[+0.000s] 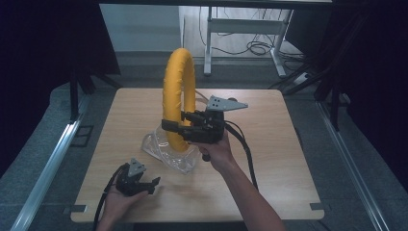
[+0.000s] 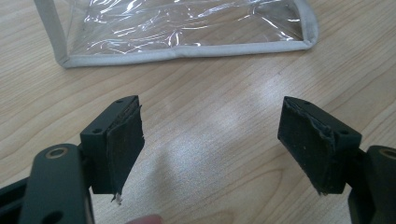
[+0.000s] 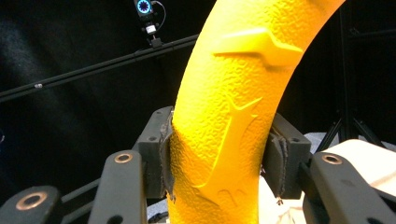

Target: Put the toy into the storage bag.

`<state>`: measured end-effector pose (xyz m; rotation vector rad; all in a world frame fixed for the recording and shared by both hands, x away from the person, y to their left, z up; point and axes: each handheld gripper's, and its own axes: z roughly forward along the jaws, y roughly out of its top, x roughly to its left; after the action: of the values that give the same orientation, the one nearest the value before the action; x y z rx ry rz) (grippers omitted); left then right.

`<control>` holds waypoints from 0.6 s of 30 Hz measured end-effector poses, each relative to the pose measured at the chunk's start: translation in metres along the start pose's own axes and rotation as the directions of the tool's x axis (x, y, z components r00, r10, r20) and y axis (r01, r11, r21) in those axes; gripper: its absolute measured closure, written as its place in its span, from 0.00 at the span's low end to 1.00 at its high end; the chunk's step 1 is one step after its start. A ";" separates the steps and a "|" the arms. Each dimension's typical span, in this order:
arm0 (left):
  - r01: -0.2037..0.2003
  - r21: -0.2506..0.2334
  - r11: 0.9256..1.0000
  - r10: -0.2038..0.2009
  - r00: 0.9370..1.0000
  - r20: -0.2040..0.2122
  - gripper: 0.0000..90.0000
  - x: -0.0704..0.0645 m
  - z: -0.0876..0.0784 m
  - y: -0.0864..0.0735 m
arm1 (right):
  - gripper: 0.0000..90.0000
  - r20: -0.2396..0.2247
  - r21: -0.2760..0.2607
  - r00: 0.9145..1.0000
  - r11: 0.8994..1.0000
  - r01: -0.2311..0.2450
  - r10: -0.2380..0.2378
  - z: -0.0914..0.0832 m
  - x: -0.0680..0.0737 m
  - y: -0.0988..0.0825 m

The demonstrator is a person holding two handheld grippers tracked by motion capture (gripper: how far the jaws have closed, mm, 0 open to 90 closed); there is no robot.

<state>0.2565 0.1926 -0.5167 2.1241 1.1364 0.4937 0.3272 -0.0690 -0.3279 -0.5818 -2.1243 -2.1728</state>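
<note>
Item: yellow ring (image 1: 178, 91), textured, held upright by our right hand-held gripper (image 1: 169, 126), whose jaws are clamped on its lower arc; the ring's bottom sits in or just over the mouth of a clear pouch (image 1: 168, 153) on the tabletop (image 1: 269, 159). Left hand-held gripper (image 1: 144, 185): jaws spread wide, empty, near the pouch. Handling, in our judgement: we should pin the pouch's grey-trimmed edge with the left before moving the ring, keeping it vertical so the film doesn't snag.
</note>
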 end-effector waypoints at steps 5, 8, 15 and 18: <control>0.003 0.002 1.000 -0.003 1.000 0.000 0.25 0.000 0.001 0.000 | 0.56 0.001 0.015 1.000 1.000 -0.023 0.023 0.001 -0.004 -0.009; 0.001 0.004 1.000 -0.001 1.000 0.000 0.25 0.000 0.001 0.000 | 0.56 0.005 0.029 1.000 0.999 -0.022 0.022 0.003 -0.008 -0.014; -0.001 0.003 1.000 0.001 1.000 0.002 0.25 -0.001 0.001 -0.001 | 0.56 0.018 0.061 0.998 0.996 -0.067 0.066 0.008 -0.020 -0.028; -0.001 0.004 1.000 0.001 1.000 0.001 0.25 0.000 0.002 -0.001 | 0.56 0.021 0.071 0.997 0.994 -0.080 0.078 0.009 -0.026 -0.032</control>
<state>0.2568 0.1919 -0.5185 2.1287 1.1361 0.4909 0.3444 -0.0644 -0.3666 -0.6710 -2.1392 -2.0498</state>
